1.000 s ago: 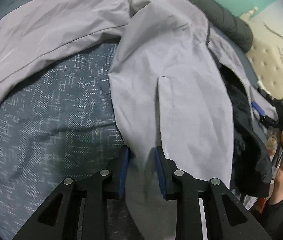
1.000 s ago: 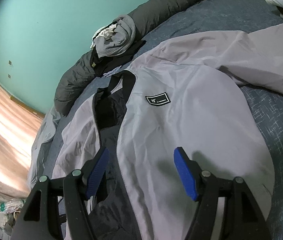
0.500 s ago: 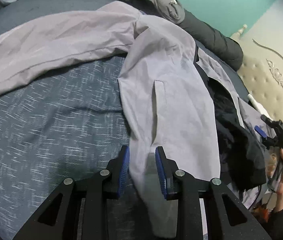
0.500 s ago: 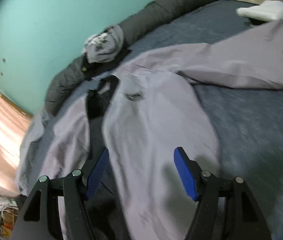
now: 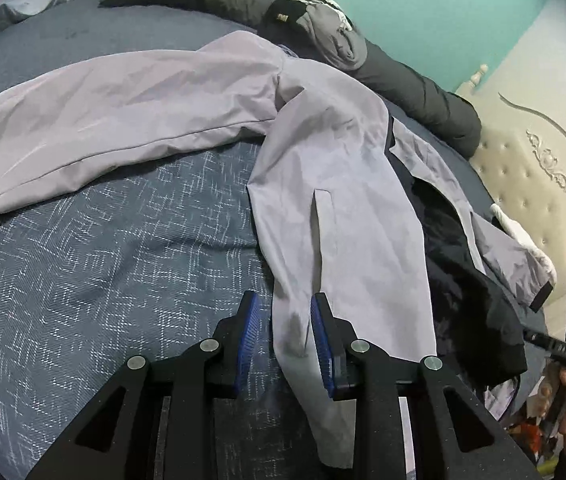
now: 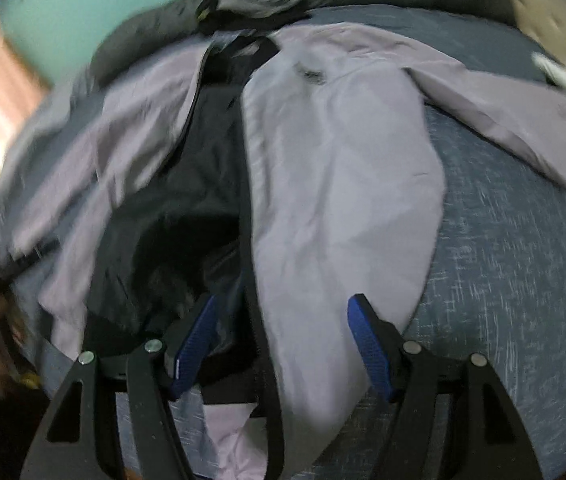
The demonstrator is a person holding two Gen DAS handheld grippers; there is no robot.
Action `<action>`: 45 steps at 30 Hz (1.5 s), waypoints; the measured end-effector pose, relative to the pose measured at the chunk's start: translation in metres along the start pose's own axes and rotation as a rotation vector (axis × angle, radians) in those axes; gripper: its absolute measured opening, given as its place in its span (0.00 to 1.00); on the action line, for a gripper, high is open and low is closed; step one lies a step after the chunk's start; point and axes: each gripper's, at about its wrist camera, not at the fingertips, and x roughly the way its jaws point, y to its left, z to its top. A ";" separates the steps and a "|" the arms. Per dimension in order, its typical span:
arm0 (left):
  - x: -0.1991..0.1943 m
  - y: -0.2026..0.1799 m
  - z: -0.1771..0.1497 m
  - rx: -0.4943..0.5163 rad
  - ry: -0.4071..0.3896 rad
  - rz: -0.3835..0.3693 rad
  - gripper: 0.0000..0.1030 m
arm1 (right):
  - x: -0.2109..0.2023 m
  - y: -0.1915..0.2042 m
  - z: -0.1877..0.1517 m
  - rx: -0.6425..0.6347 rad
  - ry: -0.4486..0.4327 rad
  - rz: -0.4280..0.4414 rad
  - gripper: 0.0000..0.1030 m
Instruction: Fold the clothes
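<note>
The left gripper [image 5: 283,320] is pinching the jacket [image 5: 335,184] hem at the bed [image 5: 95,280] edge, likely to straighten it; the right gripper [image 6: 279,328] is hovering wide over it

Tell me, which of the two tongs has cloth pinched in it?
The left tongs: their blue pads nip the lilac jacket hem. The right tongs gape wide.

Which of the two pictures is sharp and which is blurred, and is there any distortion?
Left wrist view: sharp; the weave of the bedspread and the seams of the jacket show clearly. Right wrist view: motion blur smears the jacket and the far wall. Both views: fisheye bending with dark corners.
</note>
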 end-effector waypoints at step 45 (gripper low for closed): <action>0.004 0.016 0.000 -0.075 0.032 -0.115 0.28 | 0.024 0.096 0.114 -0.134 -0.020 0.244 0.12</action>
